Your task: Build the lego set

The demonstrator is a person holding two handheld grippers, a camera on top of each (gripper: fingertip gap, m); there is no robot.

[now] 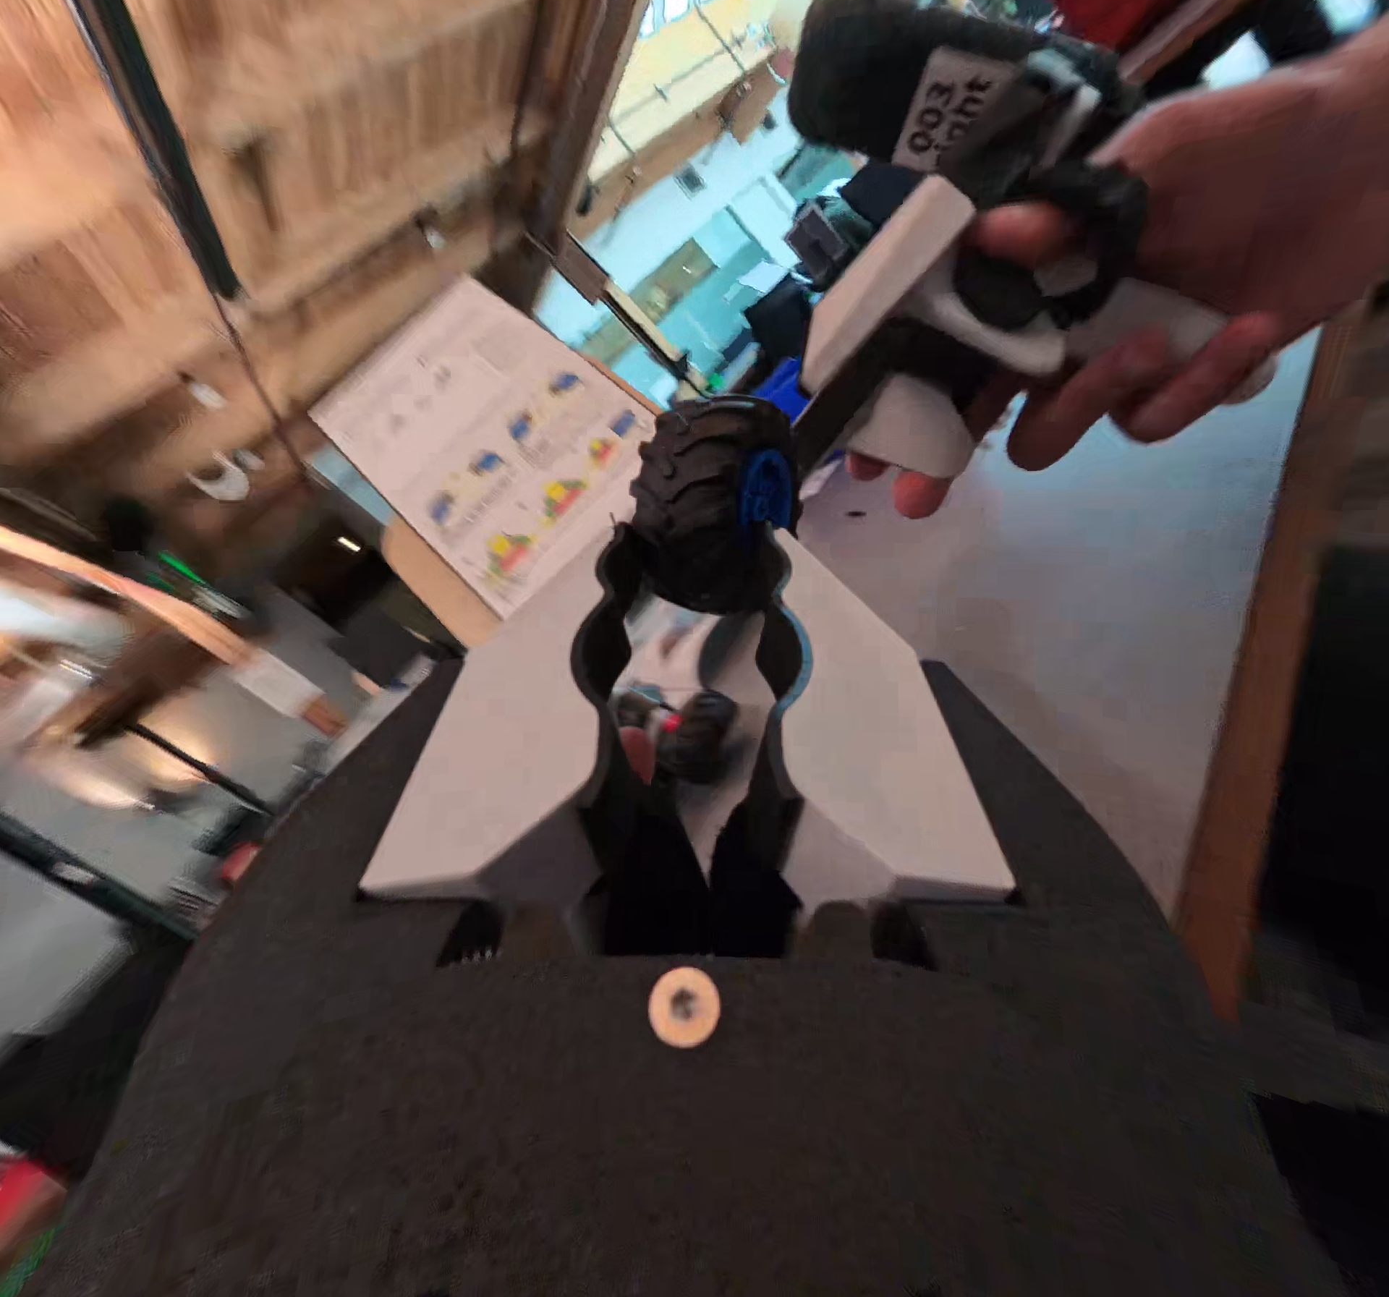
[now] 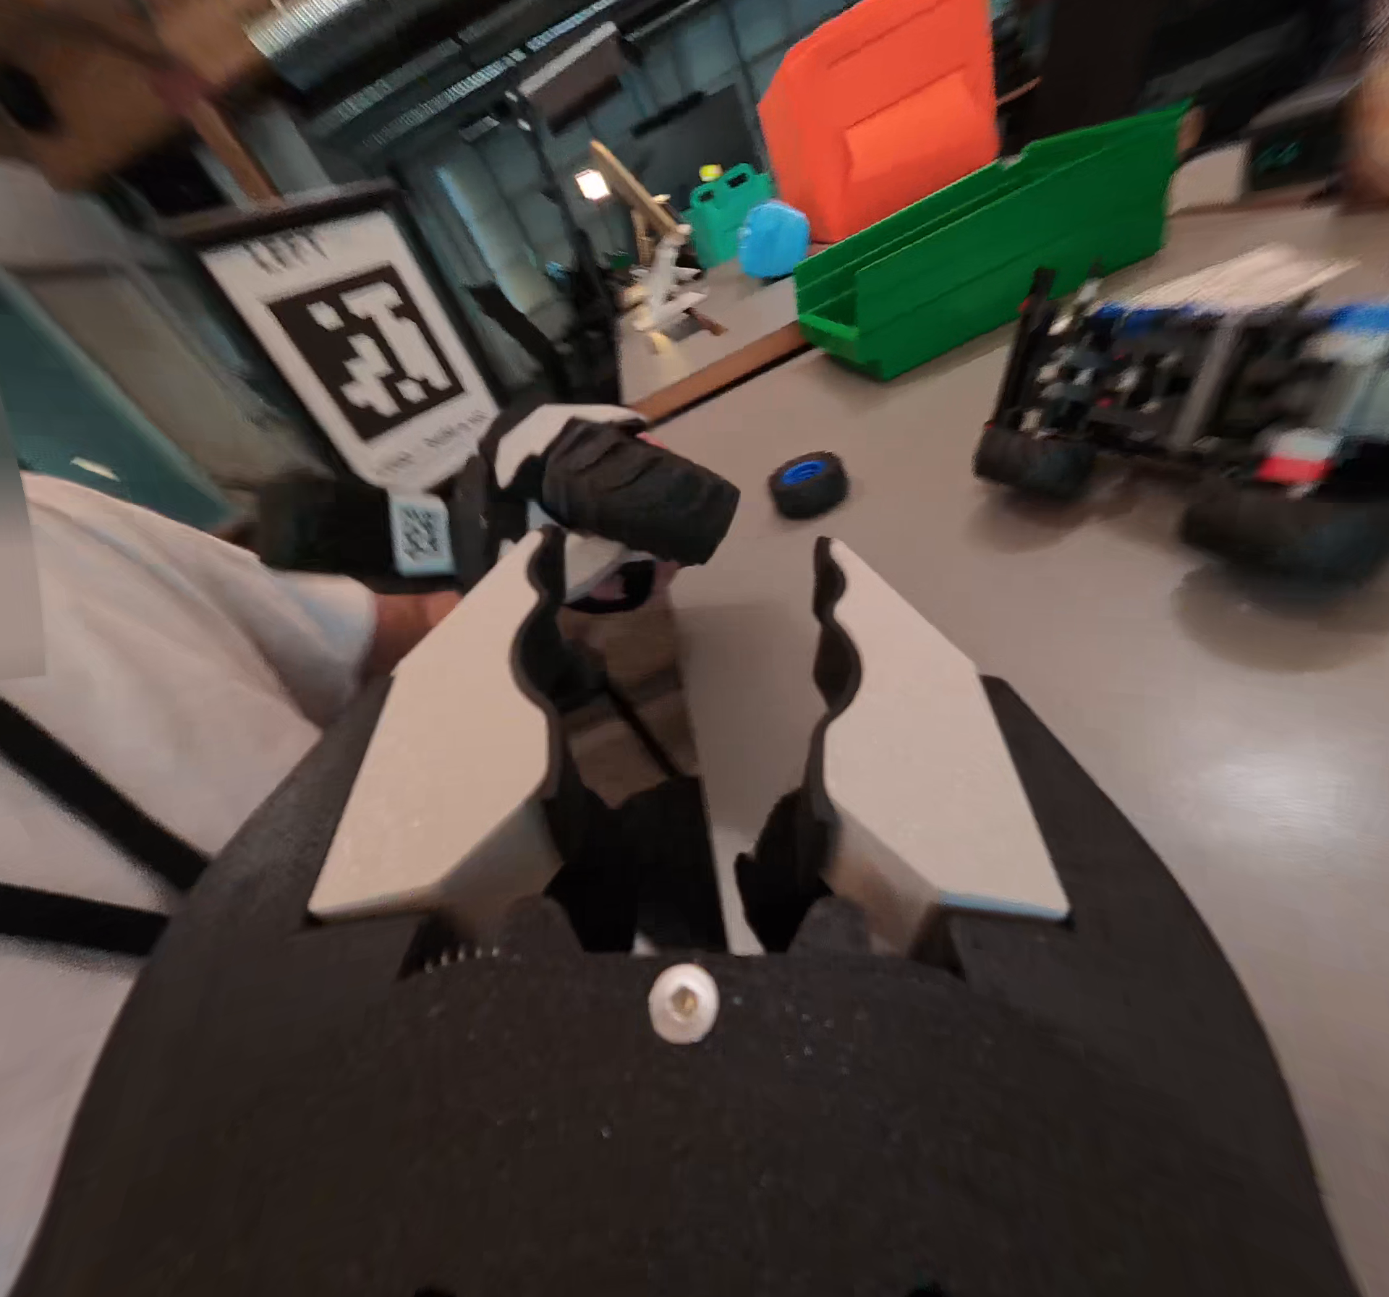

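My left gripper [image 1: 695, 558] is shut on a black Lego tyre with a blue hub [image 1: 706, 502] and holds it in the air above the grey table [image 1: 1052, 622]. The same tyre [image 2: 639, 502] shows in the right wrist view, just ahead and left of my right gripper [image 2: 685, 554], which is open and empty. A second black wheel with a blue hub [image 2: 808, 483] lies flat on the table. The partly built Lego vehicle [image 2: 1202, 389] lies at the right with large black tyres. The printed building instructions [image 1: 496, 449] lie beyond the held tyre.
A green bin [image 2: 985, 239] and an orange bin [image 2: 887, 96] stand at the table's far side. A black-and-white marker board [image 2: 361, 344] stands at the left. A person's hand [image 1: 1240, 246] holds the other gripper. The table's wooden edge [image 1: 1248, 660] runs along the right. Left tips to right tips: about 4 cm. My right tips are roughly 20 cm from the partly built Lego vehicle [image 2: 1202, 389].
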